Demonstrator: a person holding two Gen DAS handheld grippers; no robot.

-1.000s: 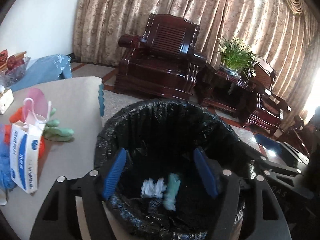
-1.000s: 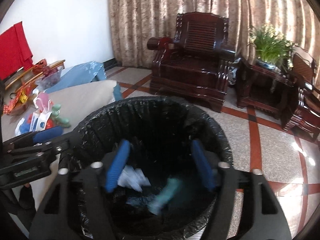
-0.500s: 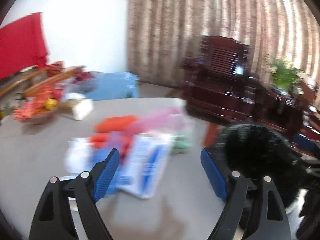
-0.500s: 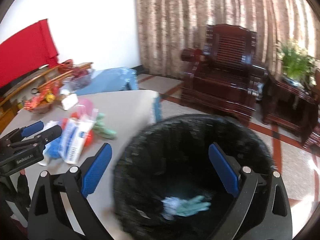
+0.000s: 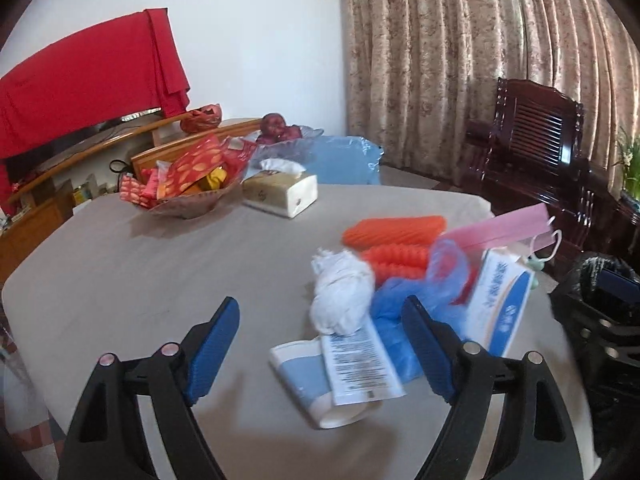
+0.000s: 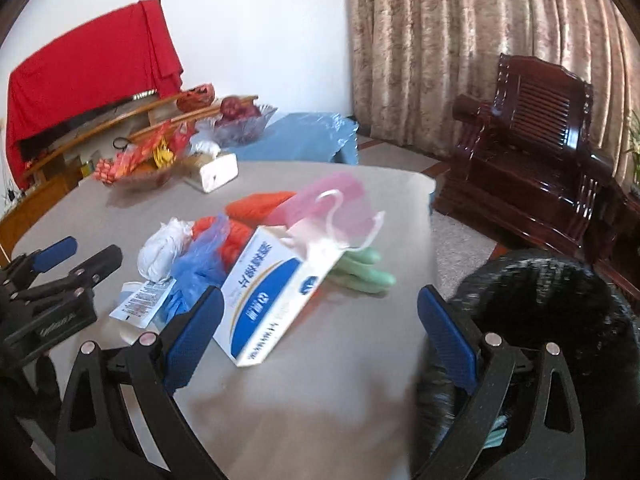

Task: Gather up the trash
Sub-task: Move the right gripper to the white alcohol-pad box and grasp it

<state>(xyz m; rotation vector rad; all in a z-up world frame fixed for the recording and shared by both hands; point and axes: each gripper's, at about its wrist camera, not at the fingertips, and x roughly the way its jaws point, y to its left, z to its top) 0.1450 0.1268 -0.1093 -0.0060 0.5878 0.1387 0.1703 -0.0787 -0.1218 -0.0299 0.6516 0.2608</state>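
Note:
A heap of trash lies on the grey table [image 5: 140, 264]: a white crumpled wad [image 5: 340, 296], a paper cup [image 5: 320, 384] under a printed wrapper [image 5: 360, 360], blue plastic [image 5: 408, 300], orange ribbed pieces [image 5: 394, 230], a blue-and-white box [image 5: 504, 308] and a pink mask [image 5: 500, 230]. My left gripper [image 5: 320, 344] is open and empty, just before the cup. My right gripper [image 6: 320, 328] is open and empty, with the box [image 6: 264, 300] between its fingers' line. Green gloves [image 6: 360, 272] lie behind the box. The black-lined bin [image 6: 560, 320] stands at the right.
A tissue box [image 5: 280, 192] and a bowl of red snack packets [image 5: 188, 184] sit at the table's far side. A glass fruit bowl [image 6: 240, 120] rests on a blue stool. A dark wooden armchair [image 6: 532, 136] stands by the curtains.
Both grippers have swung left from above the bin, where white and green trash lay, to face the trash heap on the table. Both stay open and empty.

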